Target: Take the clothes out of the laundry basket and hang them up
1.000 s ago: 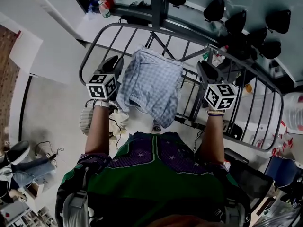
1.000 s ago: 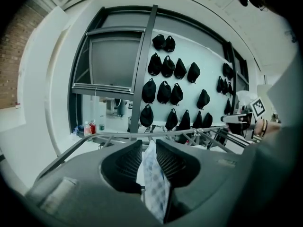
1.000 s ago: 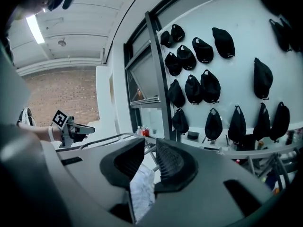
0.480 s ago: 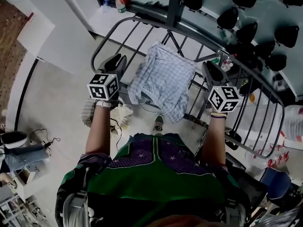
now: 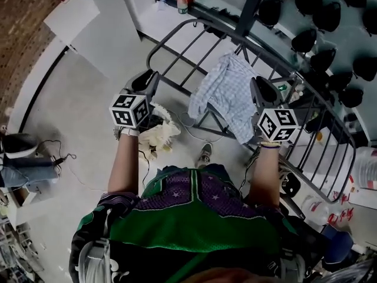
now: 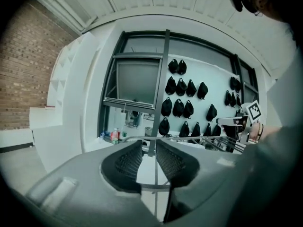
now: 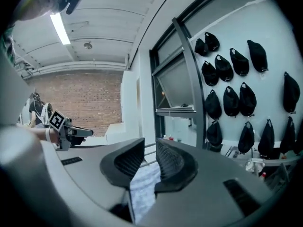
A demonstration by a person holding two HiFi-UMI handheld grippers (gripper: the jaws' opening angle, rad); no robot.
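1. Against a second ago: the checked shirt [image 5: 227, 93] then sat midway between my two claws. It now sits just beside the right claw [image 5: 259, 87] and well apart from the left claw [image 5: 146, 80]. The drying rack [image 5: 160, 39] has slid up and to the right in the head view. The left claw is now off the rack's end, above a cream cloth [image 5: 159, 135] on the floor [image 5: 70, 117].
2. Shirt position: draped over the rack's bars, its lower edge hanging below them.
3. Left claw [image 6: 149, 148]: released, jaws apart, only a rack rail showing through the gap.
4. Right claw [image 7: 150, 148]: released, with a narrower gap and nothing pinched; the shirt [image 7: 142, 186] shows beyond and below the jaws.
5. Writing: only the black-and-white square patterns on the marker cubes [image 5: 129, 109]. The labels on the bottles [image 5: 182, 2] beyond the rack are too small to read.
6. Edges and room: open floor lies left of the rack's curved end rail, with cables [image 5: 59, 157] trailing there. Right of the rack, the black caps [image 5: 306, 39] on the wall close things in.
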